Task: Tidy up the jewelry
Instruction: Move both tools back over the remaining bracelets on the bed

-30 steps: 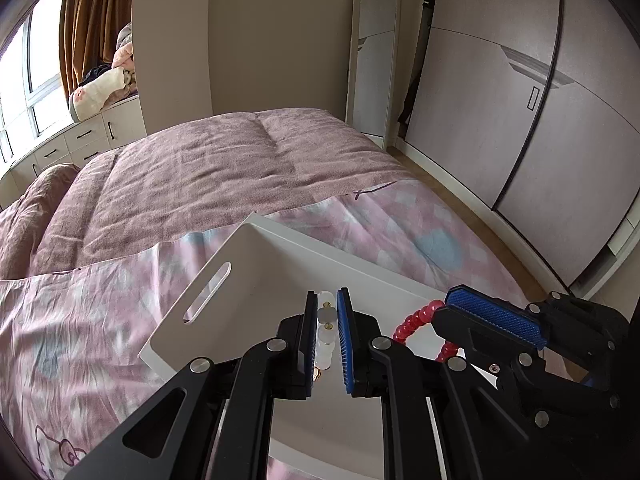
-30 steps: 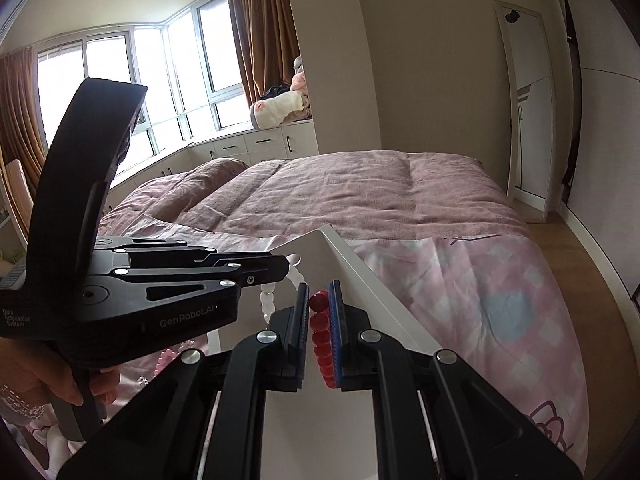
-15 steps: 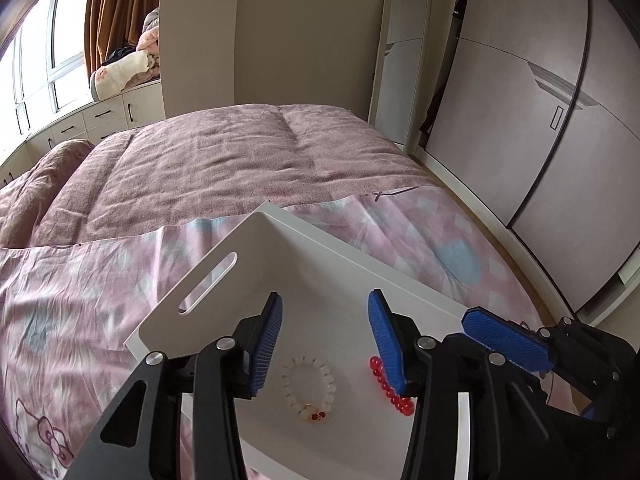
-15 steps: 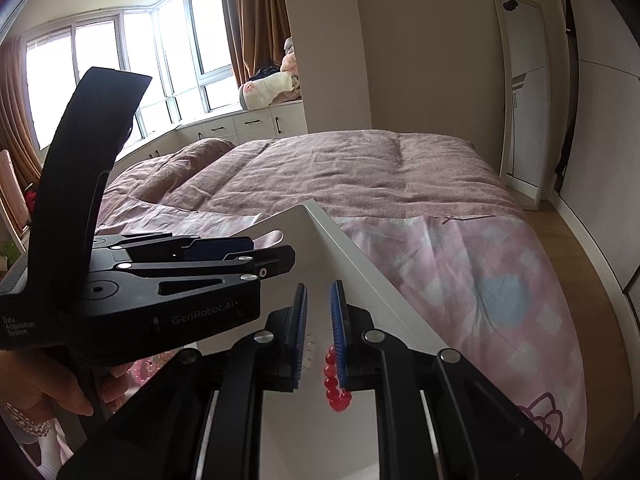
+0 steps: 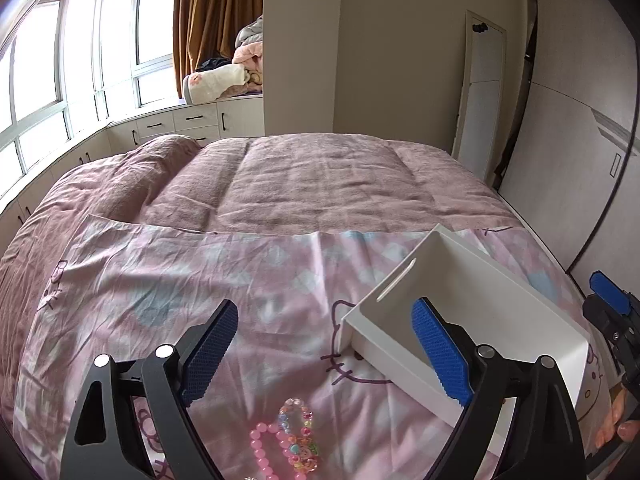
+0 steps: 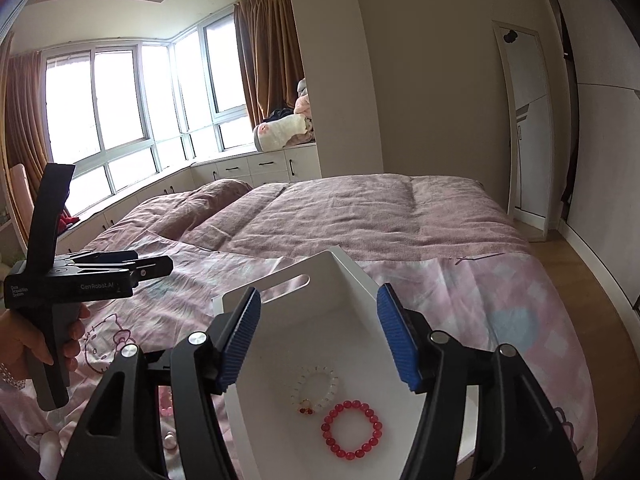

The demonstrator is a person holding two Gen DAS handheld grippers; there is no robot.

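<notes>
Left gripper (image 5: 324, 354) spread wide, empty, above pink bead bracelet (image 5: 262, 454) and multicolour bracelet (image 5: 298, 436) on pink sheet (image 5: 160, 280), right gripper (image 6: 318, 336) spread, empty, over white tray (image 6: 276, 400) holding white bracelet (image 6: 316, 388) beside red bracelet (image 6: 352, 428)

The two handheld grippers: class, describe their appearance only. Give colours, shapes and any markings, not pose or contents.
Both the left gripper and the right gripper are matte black, with angular fingers joined by silver round pivots and tipped with ribbed blue pads. Seen from the right wrist, the left gripper's body carries white lettering, "GenRobot.AI", and a black pistol handle held in a bare hand.
</notes>
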